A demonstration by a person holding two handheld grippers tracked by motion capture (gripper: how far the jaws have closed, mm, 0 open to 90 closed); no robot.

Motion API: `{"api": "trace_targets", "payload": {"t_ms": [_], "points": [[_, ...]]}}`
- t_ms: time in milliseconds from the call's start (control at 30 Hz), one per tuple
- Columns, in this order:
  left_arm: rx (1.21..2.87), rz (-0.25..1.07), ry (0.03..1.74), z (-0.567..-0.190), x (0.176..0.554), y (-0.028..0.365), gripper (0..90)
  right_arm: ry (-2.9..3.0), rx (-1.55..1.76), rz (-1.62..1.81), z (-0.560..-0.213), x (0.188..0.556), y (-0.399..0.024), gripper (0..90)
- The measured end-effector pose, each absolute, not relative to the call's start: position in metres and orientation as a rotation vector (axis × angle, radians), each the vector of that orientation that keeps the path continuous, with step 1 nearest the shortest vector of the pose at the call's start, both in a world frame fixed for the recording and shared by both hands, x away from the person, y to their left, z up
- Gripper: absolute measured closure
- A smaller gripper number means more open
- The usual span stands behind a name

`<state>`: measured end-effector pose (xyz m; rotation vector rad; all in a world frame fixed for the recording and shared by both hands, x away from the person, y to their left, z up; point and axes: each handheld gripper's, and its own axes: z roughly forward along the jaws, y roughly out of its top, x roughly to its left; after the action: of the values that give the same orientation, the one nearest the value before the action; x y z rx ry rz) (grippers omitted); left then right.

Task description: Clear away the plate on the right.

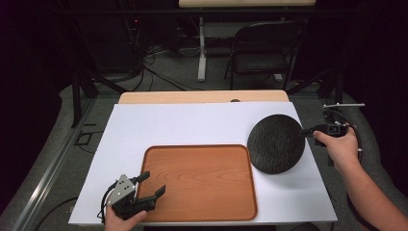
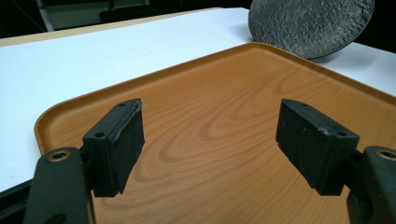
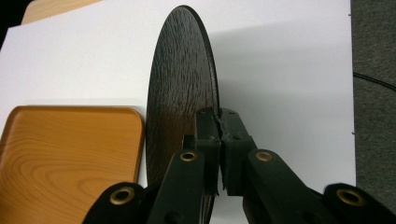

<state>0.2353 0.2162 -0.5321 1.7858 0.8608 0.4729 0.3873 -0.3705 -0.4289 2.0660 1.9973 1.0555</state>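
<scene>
**Dark plate held by its rim beside the tray**

The right gripper [image 1: 308, 132] is clamped on the right edge of a round black plate [image 1: 276, 143], its jaws pressed together with only the thin rim between them. In the right gripper view the plate [image 3: 180, 93] stands edge-on to the camera, a thin disc with a fine grain running across its dark face. From above it sits at the right side of the desk [image 1: 192, 122], its left edge reaching just over the right rim of the wooden tray [image 1: 199, 180]; whether the far side rests on the desk or hangs slightly above it cannot be told.

The plate looks stiff and flat, with a rough, matte, pebbled surface in the left gripper view [image 2: 310, 23], so the pads should bite well rather than slide. It appears thin, probably of moderate weight, and a grip at one edge leaves the whole disc hanging out as a lever; it may sag or twist if moved fast. If it is ceramic or stone, a knock on the tray rim could chip it. The rim is the only place to take hold of it, since the face offers nothing to pinch.

The left gripper [image 1: 153, 185] rests over the near left corner of the tray, jaws spread wide and holding nothing, with the orange-brown wood grain of the tray [image 2: 224, 121] between them.
</scene>
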Motion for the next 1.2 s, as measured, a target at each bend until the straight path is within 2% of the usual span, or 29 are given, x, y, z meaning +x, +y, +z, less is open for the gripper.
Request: {"api": "trace_targets", "payload": {"t_ms": [1200], "points": [[1.786, 0.462, 0.857, -0.532, 0.235, 0.216, 24.2, 2.084, 1.985, 0.921, -0.405, 0.407, -0.344, 87.6]]}}
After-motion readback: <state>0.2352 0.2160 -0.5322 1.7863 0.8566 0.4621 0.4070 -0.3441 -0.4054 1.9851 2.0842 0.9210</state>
